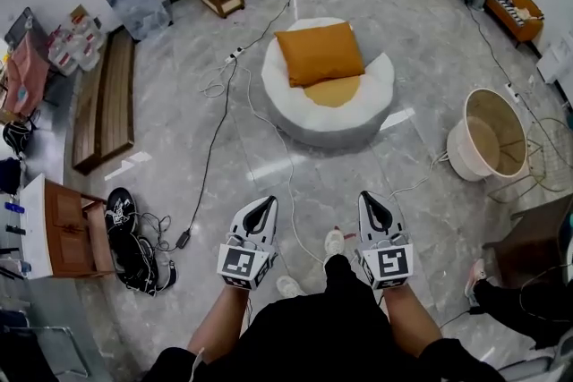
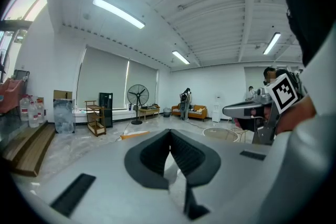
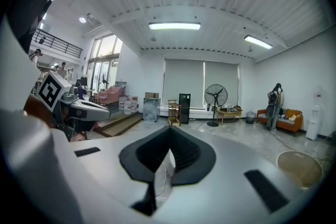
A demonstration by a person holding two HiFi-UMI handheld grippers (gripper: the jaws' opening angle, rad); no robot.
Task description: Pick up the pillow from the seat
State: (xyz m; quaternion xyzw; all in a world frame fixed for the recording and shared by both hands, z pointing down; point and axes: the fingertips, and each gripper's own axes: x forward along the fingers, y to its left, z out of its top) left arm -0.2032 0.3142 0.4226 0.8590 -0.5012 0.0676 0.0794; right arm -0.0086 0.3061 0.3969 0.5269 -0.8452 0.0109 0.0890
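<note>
Tongs first: my left tongs [image 1: 265, 203] and right tongs [image 1: 371, 197] both have their jaws pressed together, with nothing pinched. Each one's own view shows the dark pads meeting at the tip and only room beyond them. I hold them side by side in front of the body, one on each side of the legs, pointing forward and a little downward. I read this as a carrying pose for the approach. Nothing is within reach to grip, and closed jaws are less likely to catch on anything along the way.

Past the tips lies grey floor [image 1: 340, 183], crossed by a black cable [image 1: 212, 152] that trails off on the left side. Beyond that stands the seat [image 1: 363, 116], a round pale pouf with a yellow centre. The pillow [image 1: 319, 52], orange and roughly square, rests on the far half of the seat and covers part of that yellow patch. It is well apart from both tongs, straight ahead and about midway between their two lines, so neither side is favoured yet. A pale basket [image 1: 458, 158] lies tipped on the floor to the right of the seat, clear of the path.

In my judgement the pickup has not begun. I need to close the distance and spread the jaws before I can take hold of the pillow.
</note>
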